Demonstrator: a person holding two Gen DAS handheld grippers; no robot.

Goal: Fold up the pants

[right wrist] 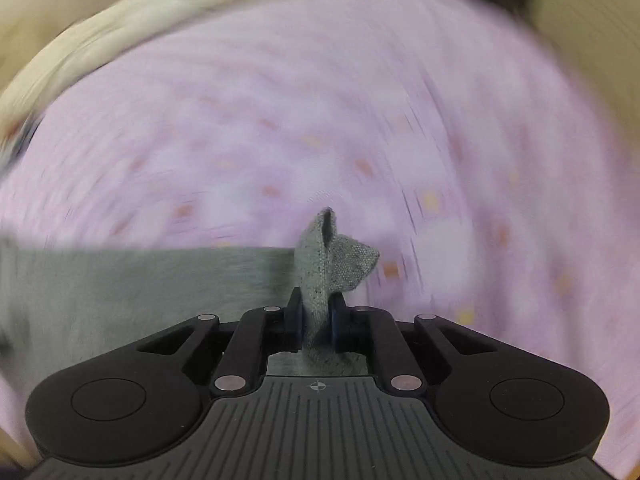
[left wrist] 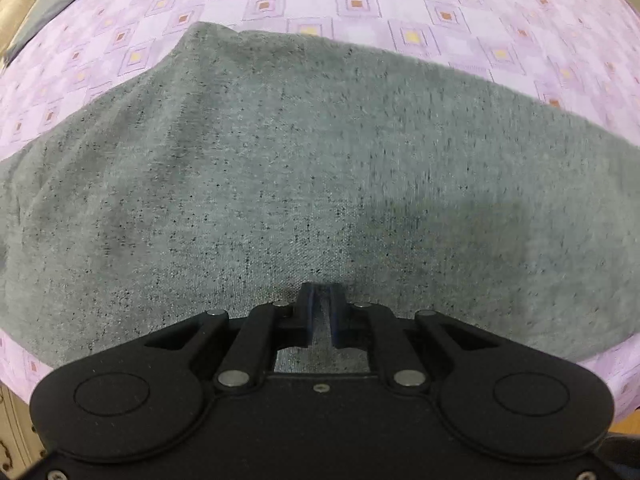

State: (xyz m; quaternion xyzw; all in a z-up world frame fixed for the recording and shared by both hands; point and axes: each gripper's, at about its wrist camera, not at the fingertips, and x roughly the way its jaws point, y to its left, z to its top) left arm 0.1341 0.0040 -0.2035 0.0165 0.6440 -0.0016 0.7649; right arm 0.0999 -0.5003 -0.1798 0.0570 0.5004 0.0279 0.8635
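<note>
Right wrist: pants (right wrist: 320,272) between jaws (blurred).

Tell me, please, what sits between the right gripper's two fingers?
A pinched bunch of the grey pants fills the gap in the right gripper, sticking up past the fingers. The right wrist view shows it; the bedsheet behind is blurred.

The pants (left wrist: 280,168) are matt grey knit cloth flecked with dark specks, lying on a smooth lilac printed cotton-like bedsheet (left wrist: 440,12), while both tongs (left wrist: 320,304) (right wrist: 316,312) look like matt black plastic with dull metal rivets and blue pads.
</note>
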